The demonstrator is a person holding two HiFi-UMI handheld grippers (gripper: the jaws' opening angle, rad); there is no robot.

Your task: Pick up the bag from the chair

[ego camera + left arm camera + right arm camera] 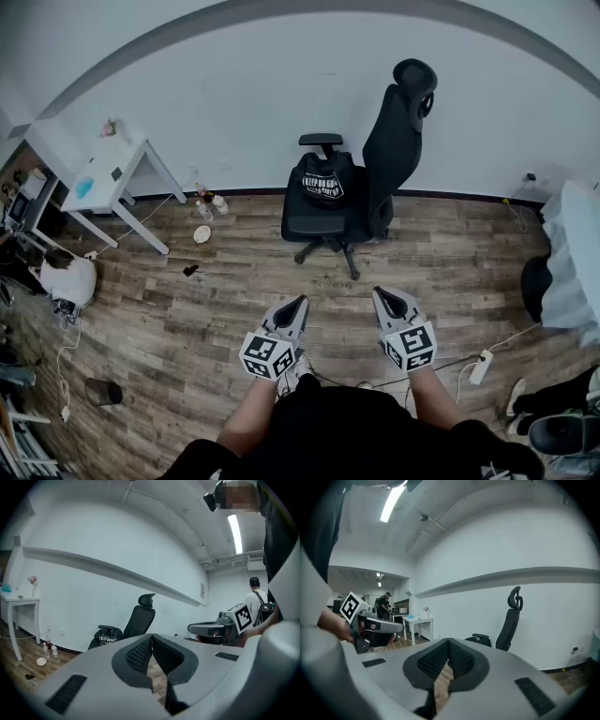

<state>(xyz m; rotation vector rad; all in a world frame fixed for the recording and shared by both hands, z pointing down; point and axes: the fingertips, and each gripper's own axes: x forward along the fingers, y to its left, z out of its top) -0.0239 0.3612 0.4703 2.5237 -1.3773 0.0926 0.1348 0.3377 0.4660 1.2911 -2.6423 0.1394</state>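
Observation:
A black bag [323,181] with white print sits on the seat of a black office chair [389,141] against the far wall. Both grippers hover low over the wooden floor, well short of the chair. My left gripper [299,301] is shut with nothing between its jaws, and so is my right gripper [380,292]. In the left gripper view the bag [107,637] and chair [141,617] show beyond the closed tips of the left gripper [152,637]. The right gripper view shows the chair [510,620] past the right gripper [449,641]; I cannot make out the bag there.
A white table [105,173] stands at the back left, with small bottles [208,203] on the floor next to it. A white sack [71,279] lies at the left. A power strip [481,367] and cable lie at the right. A person [256,603] stands far off.

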